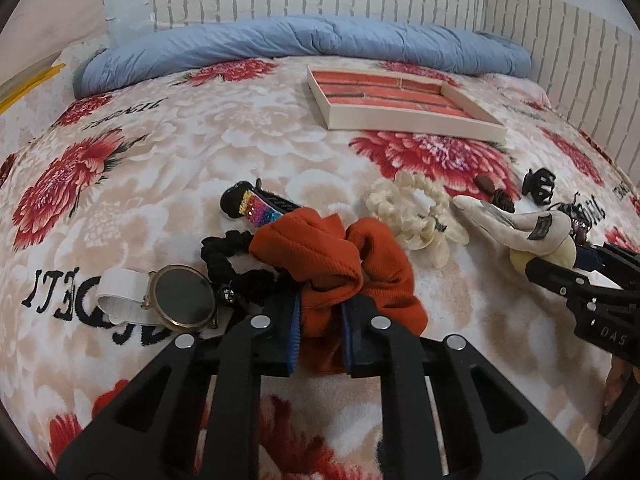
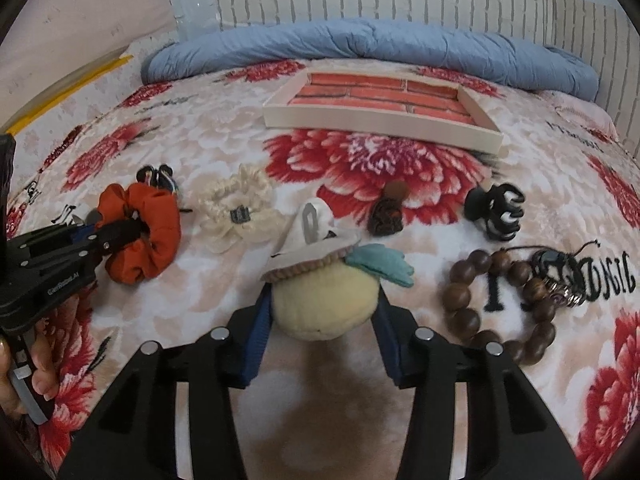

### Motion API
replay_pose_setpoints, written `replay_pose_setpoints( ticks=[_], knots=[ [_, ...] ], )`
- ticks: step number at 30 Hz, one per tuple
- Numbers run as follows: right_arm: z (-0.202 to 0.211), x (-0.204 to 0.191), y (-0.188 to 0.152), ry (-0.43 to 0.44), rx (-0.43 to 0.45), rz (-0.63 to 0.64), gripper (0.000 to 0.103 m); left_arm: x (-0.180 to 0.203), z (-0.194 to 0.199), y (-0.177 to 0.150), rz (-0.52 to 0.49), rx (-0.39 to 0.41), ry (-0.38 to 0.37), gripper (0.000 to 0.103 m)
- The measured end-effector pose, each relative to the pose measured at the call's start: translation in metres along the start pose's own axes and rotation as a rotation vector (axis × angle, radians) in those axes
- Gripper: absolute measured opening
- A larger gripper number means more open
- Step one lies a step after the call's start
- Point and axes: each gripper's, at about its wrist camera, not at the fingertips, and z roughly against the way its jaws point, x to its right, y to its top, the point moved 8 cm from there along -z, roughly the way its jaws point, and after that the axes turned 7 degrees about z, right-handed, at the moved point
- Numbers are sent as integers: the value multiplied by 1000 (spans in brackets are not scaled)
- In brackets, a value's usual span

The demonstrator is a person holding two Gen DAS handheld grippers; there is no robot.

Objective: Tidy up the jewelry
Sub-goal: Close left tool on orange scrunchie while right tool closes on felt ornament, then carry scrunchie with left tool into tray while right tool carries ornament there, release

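Observation:
My left gripper (image 1: 320,312) is shut on an orange scrunchie (image 1: 340,256), which also shows in the right wrist view (image 2: 148,232). My right gripper (image 2: 320,312) is shut on a plush hair clip with a yellow ball, white hat and teal leaf (image 2: 324,300); it shows at the right in the left wrist view (image 1: 528,232). A shallow tray with a brick-pattern floor (image 1: 416,122) (image 2: 380,124) lies farther back on the floral blanket. A cream scrunchie (image 1: 416,216) (image 2: 240,208) lies between the two grippers.
Near the left gripper lie a round gold watch with a white strap (image 1: 176,300), a black scrunchie (image 1: 236,268) and a rainbow hair clip (image 1: 256,204). Near the right gripper lie a wooden bead bracelet (image 2: 500,304), a black claw clip (image 2: 496,210) and a brown clip (image 2: 388,208). A blue quilt (image 2: 380,48) lines the back.

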Motion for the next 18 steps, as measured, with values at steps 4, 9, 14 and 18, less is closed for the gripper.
replay_pose_setpoints(
  ticks=[4, 9, 14, 18],
  knots=[
    [6, 13, 6, 7, 40, -11, 47, 0, 7, 3, 12, 28, 3, 14],
    [8, 28, 14, 21, 74, -23, 47, 3, 14, 13, 26, 58, 1, 14],
    [7, 41, 24, 38, 93, -34, 47, 11, 14, 29, 19, 86, -1, 14],
    [5, 52, 30, 51, 108, -44, 47, 21, 15, 48, 34, 105, -33, 14]
  ],
)
